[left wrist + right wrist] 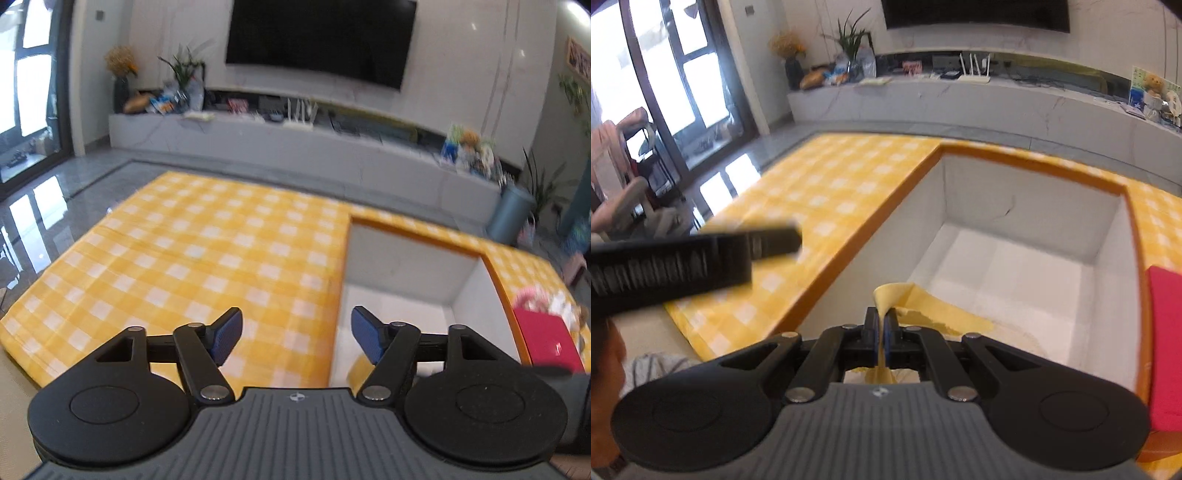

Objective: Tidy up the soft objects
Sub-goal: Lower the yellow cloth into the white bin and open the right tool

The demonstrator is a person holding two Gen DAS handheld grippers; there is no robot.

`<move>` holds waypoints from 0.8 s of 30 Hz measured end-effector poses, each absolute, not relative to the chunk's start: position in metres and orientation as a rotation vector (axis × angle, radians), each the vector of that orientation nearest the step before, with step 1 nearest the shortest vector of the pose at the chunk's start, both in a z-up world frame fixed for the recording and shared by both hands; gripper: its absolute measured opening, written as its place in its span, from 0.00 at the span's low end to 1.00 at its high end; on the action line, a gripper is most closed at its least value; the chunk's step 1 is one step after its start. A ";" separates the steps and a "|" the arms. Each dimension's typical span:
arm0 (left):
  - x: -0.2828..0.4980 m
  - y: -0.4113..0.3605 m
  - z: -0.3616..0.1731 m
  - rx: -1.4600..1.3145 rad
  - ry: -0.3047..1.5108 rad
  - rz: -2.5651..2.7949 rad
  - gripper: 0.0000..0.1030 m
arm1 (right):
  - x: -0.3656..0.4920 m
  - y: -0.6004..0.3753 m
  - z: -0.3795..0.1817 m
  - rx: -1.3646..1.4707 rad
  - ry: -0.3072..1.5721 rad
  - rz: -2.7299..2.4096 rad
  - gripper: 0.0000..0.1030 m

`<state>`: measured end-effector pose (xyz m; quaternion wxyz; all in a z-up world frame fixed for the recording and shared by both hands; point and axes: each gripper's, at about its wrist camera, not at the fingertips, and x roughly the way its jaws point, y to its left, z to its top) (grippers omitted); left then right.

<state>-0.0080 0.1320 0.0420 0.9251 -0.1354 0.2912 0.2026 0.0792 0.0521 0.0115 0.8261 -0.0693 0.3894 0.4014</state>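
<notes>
Pinching a yellow cloth (916, 308) between its pressed-together blue pads, the right gripper (882, 326) hangs over the near edge of a box (1027, 206). This box is white inside with an orange rim, and it stands on a table covered by a yellow-and-white checked tablecloth (192, 240). From the pinch the cloth rises in a small fold, then drapes down to the right onto the near part of the box floor; another part of it hangs below the pads. At the left of the right wrist view, the left gripper (297, 334) shows as a blurred black shape over the tablecloth. Its own view shows the jaws spread wide with nothing between them, one blue pad over the tablecloth and the other over the box's left wall. A red cloth (1167, 347) lies right of the box, against its rim. Farther off, a long white cabinet (295, 144) runs beneath a dark TV (321, 37).
</notes>
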 end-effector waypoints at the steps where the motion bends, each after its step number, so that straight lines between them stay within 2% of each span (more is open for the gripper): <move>1: -0.008 0.133 0.041 -0.279 0.584 0.424 0.81 | 0.079 0.055 0.008 -0.147 0.836 0.855 0.00; 8: -0.005 0.139 0.039 -0.294 0.593 0.434 0.81 | 0.087 0.062 -0.007 -0.120 0.866 0.832 0.01; 11: -0.005 0.142 0.037 -0.307 0.602 0.447 0.81 | 0.085 0.063 -0.010 -0.107 0.888 0.850 0.10; 12: -0.006 0.143 0.036 -0.311 0.605 0.450 0.81 | 0.083 0.063 -0.010 -0.109 0.898 0.859 0.17; 13: -0.006 0.144 0.036 -0.312 0.607 0.451 0.81 | 0.081 0.062 -0.010 -0.107 0.908 0.865 0.40; 14: -0.006 0.144 0.036 -0.305 0.607 0.453 0.81 | 0.080 0.059 -0.008 -0.098 0.913 0.868 0.58; 16: -0.006 0.138 0.037 -0.261 0.596 0.463 0.81 | 0.079 0.055 -0.005 -0.080 0.912 0.861 0.62; 17: -0.005 0.135 0.038 -0.241 0.591 0.468 0.81 | 0.079 0.052 -0.003 -0.070 0.911 0.851 0.68; 21: -0.003 0.126 0.043 -0.237 0.599 0.435 0.81 | 0.079 0.034 0.013 -0.013 0.877 0.841 0.81; 22: -0.003 0.124 0.044 -0.239 0.597 0.425 0.81 | 0.079 0.028 0.017 -0.003 0.864 0.839 0.88; 24: -0.003 0.120 0.046 -0.224 0.590 0.418 0.81 | 0.078 0.016 0.028 0.013 0.825 0.820 0.90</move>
